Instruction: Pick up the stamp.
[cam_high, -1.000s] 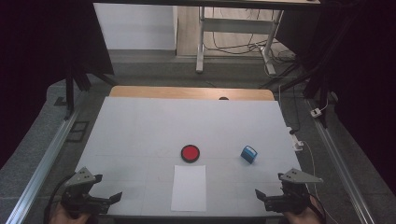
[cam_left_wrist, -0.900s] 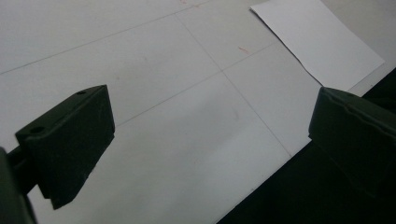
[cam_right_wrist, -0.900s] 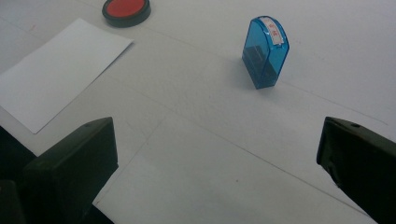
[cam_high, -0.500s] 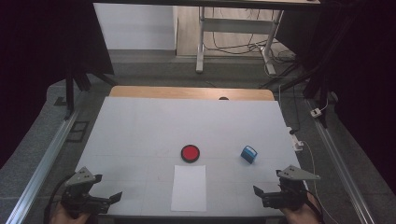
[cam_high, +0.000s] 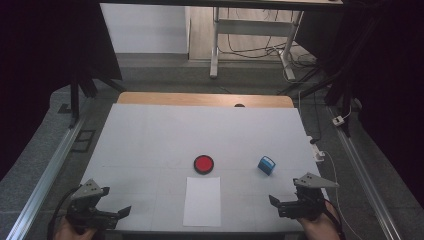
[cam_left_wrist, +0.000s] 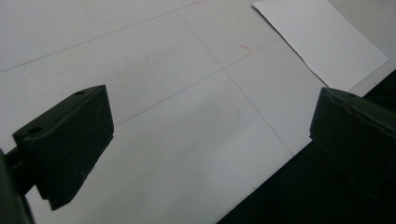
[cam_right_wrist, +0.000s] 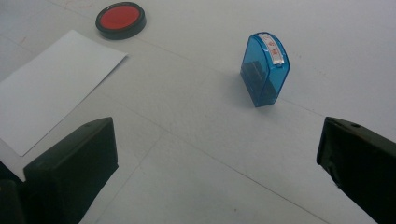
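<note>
— Where is the blue stamp (cam_right_wrist: 265, 69) found?
— Upright on the tabletop (cam_high: 150, 140), right of the red ink pad (cam_high: 204, 163), ahead of the right gripper (cam_high: 287, 204).
— How should it be taken?
— Both grippers' jaws are held apart, empty; the stamp's flat sides should be squared between the right ones.

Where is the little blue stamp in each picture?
High view: the blue stamp stands right of centre on the table, ahead of the right gripper.
Left gripper view: not in this picture.
Right gripper view: the stamp stands upright, upper middle, beyond the open jaws.
Shared landmark: the white paper sheet.
</note>
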